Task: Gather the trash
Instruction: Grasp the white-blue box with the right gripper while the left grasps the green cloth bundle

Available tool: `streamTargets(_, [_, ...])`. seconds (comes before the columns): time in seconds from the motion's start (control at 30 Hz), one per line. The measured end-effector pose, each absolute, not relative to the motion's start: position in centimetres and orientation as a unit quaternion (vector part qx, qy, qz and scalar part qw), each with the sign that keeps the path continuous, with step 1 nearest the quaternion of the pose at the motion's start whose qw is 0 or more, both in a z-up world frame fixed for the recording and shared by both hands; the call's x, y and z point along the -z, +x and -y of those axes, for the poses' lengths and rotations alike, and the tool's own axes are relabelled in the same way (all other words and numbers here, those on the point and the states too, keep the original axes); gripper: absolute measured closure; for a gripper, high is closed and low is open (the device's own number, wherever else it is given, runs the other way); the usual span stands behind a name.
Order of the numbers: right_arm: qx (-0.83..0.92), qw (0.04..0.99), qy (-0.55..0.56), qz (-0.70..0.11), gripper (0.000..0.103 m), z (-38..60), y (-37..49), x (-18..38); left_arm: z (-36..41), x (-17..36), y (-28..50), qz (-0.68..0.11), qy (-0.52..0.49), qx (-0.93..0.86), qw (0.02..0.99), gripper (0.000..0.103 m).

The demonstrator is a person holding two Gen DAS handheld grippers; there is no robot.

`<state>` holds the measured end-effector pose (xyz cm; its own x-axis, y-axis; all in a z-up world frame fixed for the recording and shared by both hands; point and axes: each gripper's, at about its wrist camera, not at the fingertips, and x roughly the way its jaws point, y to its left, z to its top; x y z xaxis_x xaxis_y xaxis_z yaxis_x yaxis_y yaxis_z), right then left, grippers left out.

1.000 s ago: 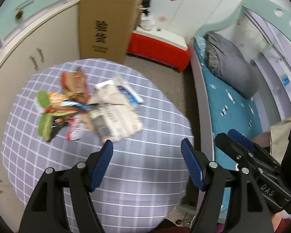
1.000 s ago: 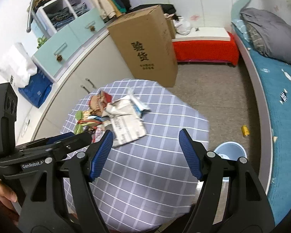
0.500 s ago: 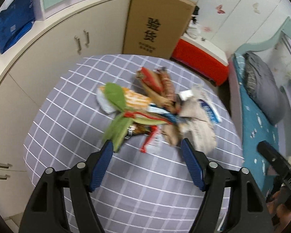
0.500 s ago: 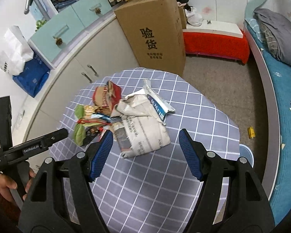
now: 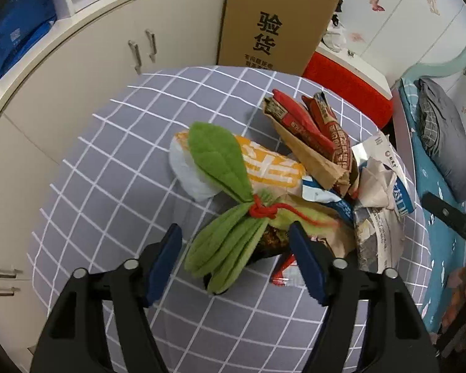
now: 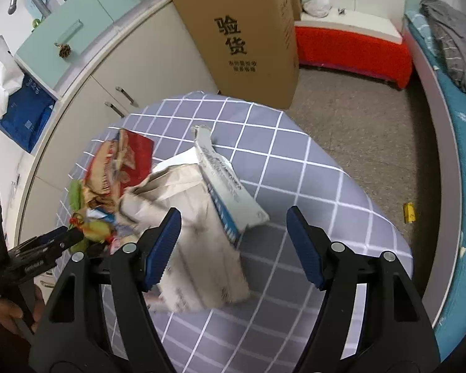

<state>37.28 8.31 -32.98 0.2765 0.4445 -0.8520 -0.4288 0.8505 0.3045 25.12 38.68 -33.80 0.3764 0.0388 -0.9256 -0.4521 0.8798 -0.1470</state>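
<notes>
A: Trash location?
B: One heap on the checked bench. It holds the green leaf bundle tied with red cord, a yellow wrapper, red snack packets on brown paper, and crumpled newspaper under a white-and-blue pouch.

A: Left hand-held gripper?
B: Over the heap's near edge. Jaws have just been closing a little but stand apart. The lower leaves lie between them; pads not pressing.

A: Right hand-held gripper?
B: Jaws apart above the newspaper and pouch corner, clamped on nothing.

A: Surroundings?
B: Cardboard box stands on the floor behind the bench.
</notes>
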Motion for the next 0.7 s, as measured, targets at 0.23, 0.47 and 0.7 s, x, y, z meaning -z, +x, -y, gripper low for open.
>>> streamTargets(0.23, [-0.288,0.773,0.020,-0.565,0.050,-8.9,39.4,35.9,-38.8,35.0,25.7,-0.542,-0.209,-0.149,0.800,0.080])
streamTargets(0.47, [-0.297,0.763,0.033,-0.573,0.073,-8.6,39.5,35.3,-38.4,32.8,24.8,-0.517,-0.223,-0.157,0.812,0.092])
streamTargets(0.7, [-0.282,0.793,0.016,-0.540,0.073,-7.0,37.2,31.0,-36.4,28.0,24.1,-0.479,-0.214,-0.125,0.842,0.092])
